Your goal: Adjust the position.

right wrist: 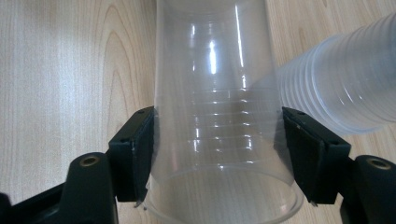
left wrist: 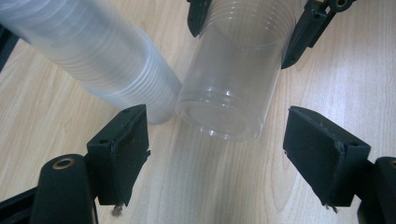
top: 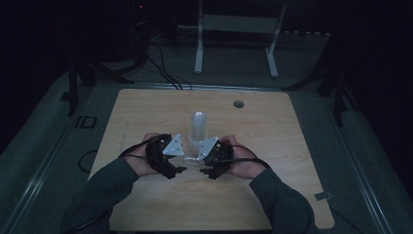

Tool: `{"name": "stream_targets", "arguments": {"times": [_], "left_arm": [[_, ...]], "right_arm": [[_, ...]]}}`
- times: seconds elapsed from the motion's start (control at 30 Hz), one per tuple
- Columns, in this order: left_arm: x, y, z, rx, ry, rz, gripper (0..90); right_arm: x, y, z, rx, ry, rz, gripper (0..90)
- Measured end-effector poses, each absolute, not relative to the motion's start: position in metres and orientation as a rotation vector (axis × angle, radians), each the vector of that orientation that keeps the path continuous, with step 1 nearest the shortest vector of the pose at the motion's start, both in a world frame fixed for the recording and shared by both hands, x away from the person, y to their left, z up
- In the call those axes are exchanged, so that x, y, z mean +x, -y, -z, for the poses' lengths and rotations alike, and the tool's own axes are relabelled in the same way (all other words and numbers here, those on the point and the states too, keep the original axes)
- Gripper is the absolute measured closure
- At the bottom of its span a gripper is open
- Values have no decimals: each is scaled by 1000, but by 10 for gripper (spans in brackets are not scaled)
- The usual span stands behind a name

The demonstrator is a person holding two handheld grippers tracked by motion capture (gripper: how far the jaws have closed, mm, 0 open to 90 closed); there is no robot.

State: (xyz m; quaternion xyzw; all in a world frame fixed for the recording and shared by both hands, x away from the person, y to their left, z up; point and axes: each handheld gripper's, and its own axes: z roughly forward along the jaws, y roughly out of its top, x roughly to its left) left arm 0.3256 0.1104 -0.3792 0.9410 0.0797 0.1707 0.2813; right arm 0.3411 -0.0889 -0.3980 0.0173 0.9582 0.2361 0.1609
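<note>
1. Right gripper (right wrist: 217,154): fingers (right wrist: 135,158) clamp a single clear cup (right wrist: 217,116) on both sides near its open rim. The cup is empty.
2. Left gripper (left wrist: 217,154): fingers (left wrist: 121,154) spread wide, touching nothing; the cup's closed base lies between them, apart from both pads.
3. Stack of nested clear cups (left wrist: 98,51): lies just beside the held cup.
4. Bench (top: 146,112): light wood, carrying the stack.

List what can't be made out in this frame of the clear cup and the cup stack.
- Stack of cups: its far end is cut off by the frame edge in both gripper views; the number of cups is unreadable.
- Single clear cup: in the high view, the right gripper and left gripper largely hide it.
- Small round mark on the table: too small to identify.
</note>
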Motion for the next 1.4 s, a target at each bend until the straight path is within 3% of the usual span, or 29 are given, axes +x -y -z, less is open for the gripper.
{"name": "stream_targets", "arguments": {"times": [0.7, 1.17, 1.4], "left_arm": [[329, -93, 383, 2630, -126, -439, 225], [332, -88, 390, 2624, -154, -386, 225], [329, -86, 397, 2536, -255, -339, 277]], "right_arm": [[338, 84, 398, 12, -2746, -662, 315], [336, 81, 396, -3, -2748, -666, 316], [335, 81, 395, -25, -2745, -666, 316]]}}
